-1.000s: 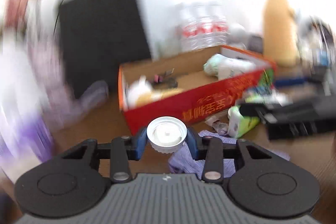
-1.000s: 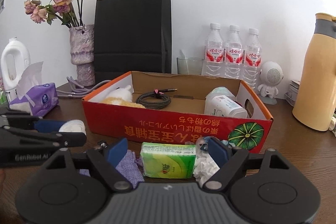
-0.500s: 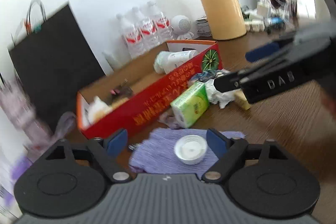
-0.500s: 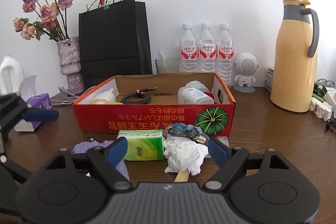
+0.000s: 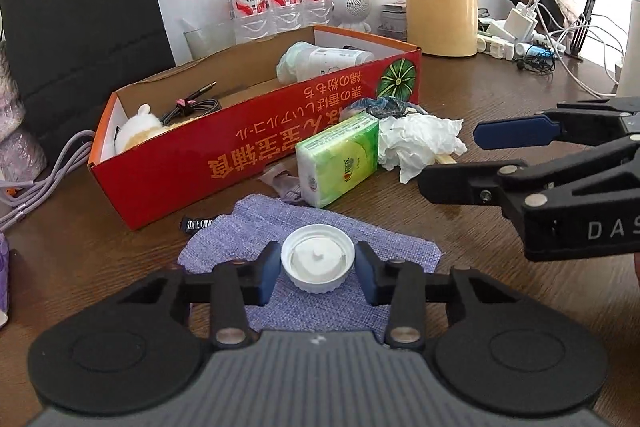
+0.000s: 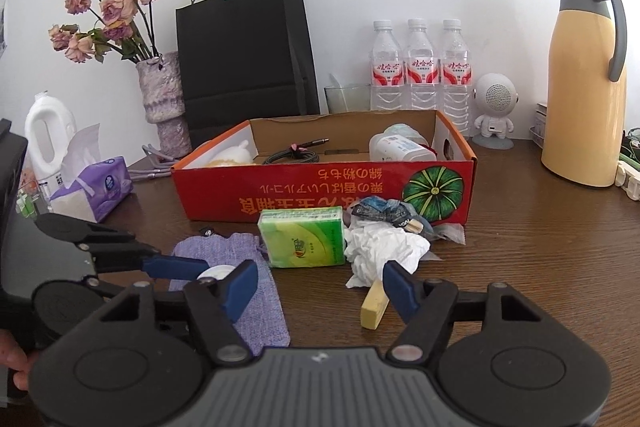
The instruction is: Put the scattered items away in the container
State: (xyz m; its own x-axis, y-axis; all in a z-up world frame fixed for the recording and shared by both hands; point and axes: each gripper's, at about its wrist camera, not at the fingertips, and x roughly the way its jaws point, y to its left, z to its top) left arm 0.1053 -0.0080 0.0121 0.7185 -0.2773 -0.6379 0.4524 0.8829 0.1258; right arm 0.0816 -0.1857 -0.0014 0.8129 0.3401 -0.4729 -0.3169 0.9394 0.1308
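My left gripper [image 5: 317,269] is shut on a white bottle cap [image 5: 318,259], low over a purple cloth pouch [image 5: 320,227]. The red cardboard box [image 5: 248,143] lies behind, holding a plush toy, a cable and a white bottle. A green tissue pack [image 5: 340,161] and crumpled white paper [image 5: 418,141] lie before the box. My right gripper [image 6: 320,289] is open and empty, with the crumpled paper [image 6: 384,247], a yellow eraser [image 6: 374,305] and the green pack [image 6: 302,239] ahead of it. The left gripper [image 6: 176,267] shows at left over the pouch [image 6: 248,291].
A black paper bag [image 6: 244,55], a vase of dried roses [image 6: 164,99], three water bottles [image 6: 420,67], a small white robot figure [image 6: 496,111] and a yellow thermos [image 6: 586,87] stand at the back. A purple tissue pack [image 6: 96,187] sits left. Chargers and cables [image 5: 532,35] lie far right.
The left gripper held the cap, opened with the cap on the pouch, and has now closed on it again. The right gripper drew back from the box, staying open.
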